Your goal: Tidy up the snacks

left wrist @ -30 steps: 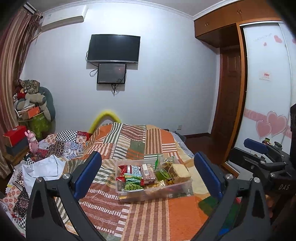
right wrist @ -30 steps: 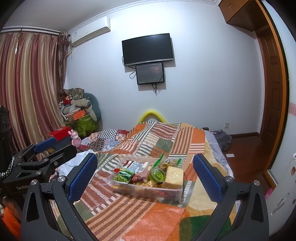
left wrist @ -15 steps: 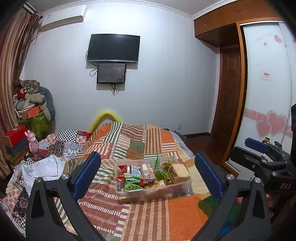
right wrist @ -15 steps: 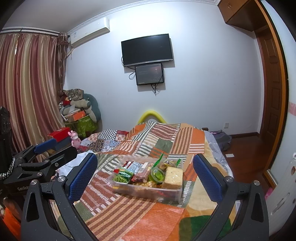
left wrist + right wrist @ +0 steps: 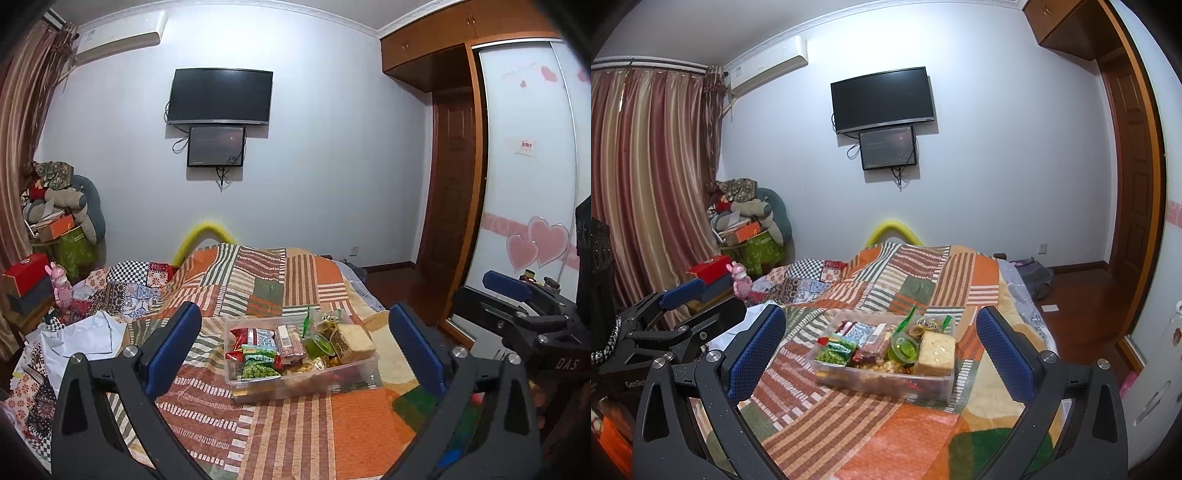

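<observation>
While both hover short of the bed:
Left gripper (image 5: pixel 295 347): fingers spread, empty.
Right gripper (image 5: pixel 882 350): fingers spread, empty.
Snack box (image 5: pixel 258 387): packed, on quilt (image 5: pixel 295 435).

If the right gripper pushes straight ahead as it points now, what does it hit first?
Probably the clear snack box on the patchwork bedspread: it sits centred between the open right gripper fingers. Nothing shows in between, though depth is unclear.

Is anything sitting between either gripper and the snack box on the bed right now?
Nothing visible does. Both the left gripper and right gripper are open, with only bare patchwork quilt lying before the clear snack box. The box has no lid, so the packets are reachable from above.
</observation>
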{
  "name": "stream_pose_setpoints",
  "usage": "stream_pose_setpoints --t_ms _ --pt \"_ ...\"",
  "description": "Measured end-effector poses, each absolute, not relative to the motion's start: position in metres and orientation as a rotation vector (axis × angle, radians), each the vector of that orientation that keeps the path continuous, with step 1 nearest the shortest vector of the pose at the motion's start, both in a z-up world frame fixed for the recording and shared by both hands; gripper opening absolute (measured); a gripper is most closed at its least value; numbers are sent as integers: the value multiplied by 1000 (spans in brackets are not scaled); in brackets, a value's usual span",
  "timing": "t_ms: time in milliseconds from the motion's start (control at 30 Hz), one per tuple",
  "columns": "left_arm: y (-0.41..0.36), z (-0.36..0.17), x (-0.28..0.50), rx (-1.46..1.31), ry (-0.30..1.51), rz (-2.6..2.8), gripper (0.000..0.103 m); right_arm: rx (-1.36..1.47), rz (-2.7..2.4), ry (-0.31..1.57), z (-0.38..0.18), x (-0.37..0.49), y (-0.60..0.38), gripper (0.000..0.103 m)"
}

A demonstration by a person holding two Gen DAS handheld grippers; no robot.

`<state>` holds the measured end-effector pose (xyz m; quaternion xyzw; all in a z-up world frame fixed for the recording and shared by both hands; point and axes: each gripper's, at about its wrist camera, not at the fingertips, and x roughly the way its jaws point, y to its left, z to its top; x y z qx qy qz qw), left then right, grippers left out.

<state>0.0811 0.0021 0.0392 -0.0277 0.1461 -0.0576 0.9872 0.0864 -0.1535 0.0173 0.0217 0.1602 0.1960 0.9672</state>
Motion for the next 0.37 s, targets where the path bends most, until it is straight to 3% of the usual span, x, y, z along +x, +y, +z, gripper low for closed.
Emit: stream_pose_setpoints --t_ms 367 --pt "4 38 81 -68 308 -138 103 45 395 327 15 87 -154 103"
